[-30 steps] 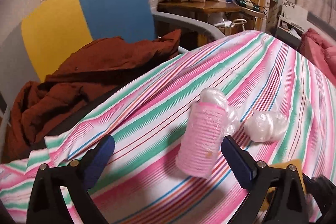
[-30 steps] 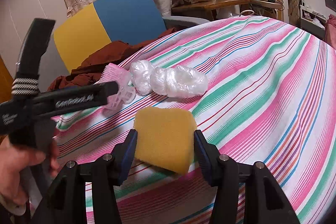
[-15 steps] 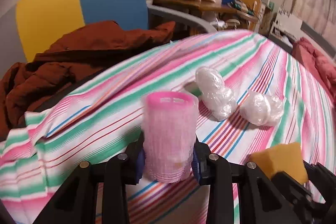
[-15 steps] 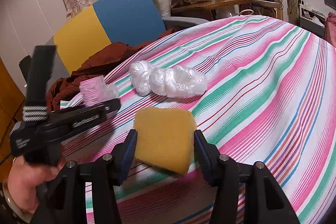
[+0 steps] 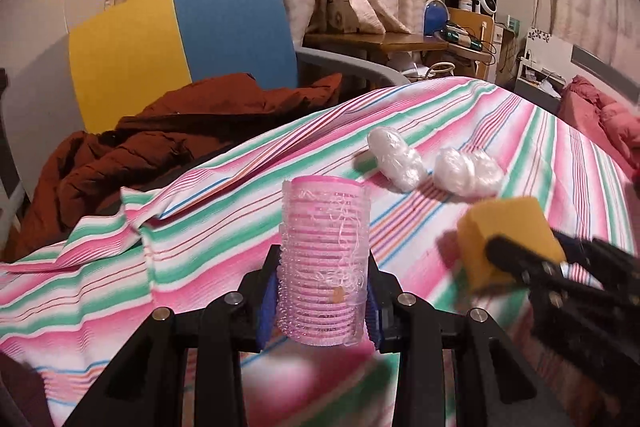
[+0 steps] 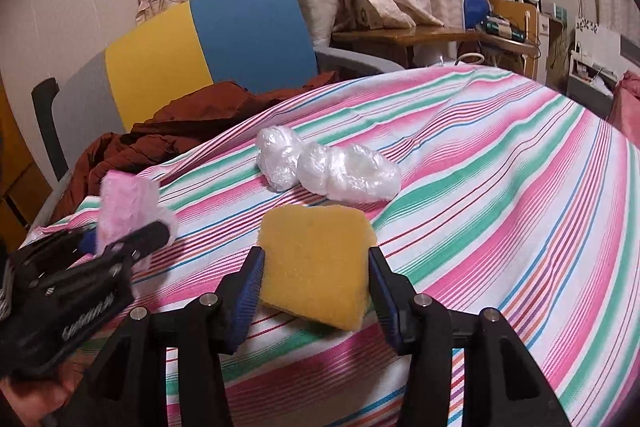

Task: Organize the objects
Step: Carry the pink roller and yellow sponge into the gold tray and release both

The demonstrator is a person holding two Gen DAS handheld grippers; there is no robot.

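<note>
My left gripper [image 5: 322, 301] is shut on a pink hair roller [image 5: 325, 255], held upright above the striped cloth [image 5: 200, 227]. The roller also shows blurred in the right wrist view [image 6: 128, 211], at the left. My right gripper [image 6: 316, 287] is shut on a yellow sponge [image 6: 316, 263], held just above the cloth; the sponge also shows in the left wrist view [image 5: 508, 239]. Two clear plastic bundles [image 6: 328, 167] lie side by side on the cloth beyond the sponge; they also show in the left wrist view [image 5: 432, 163].
A chair with a yellow and blue back [image 5: 180, 43] stands behind the cloth's far left edge, with a rust-brown jacket [image 5: 160, 135] heaped on it. A wooden desk with clutter [image 5: 400, 43] stands at the back right. A pink cushion [image 5: 604, 119] lies far right.
My left gripper closed on the pink roller, which had been lying tilted on the cloth, and lifted it upright. My right gripper has kept hold of the sponge, almost still.
</note>
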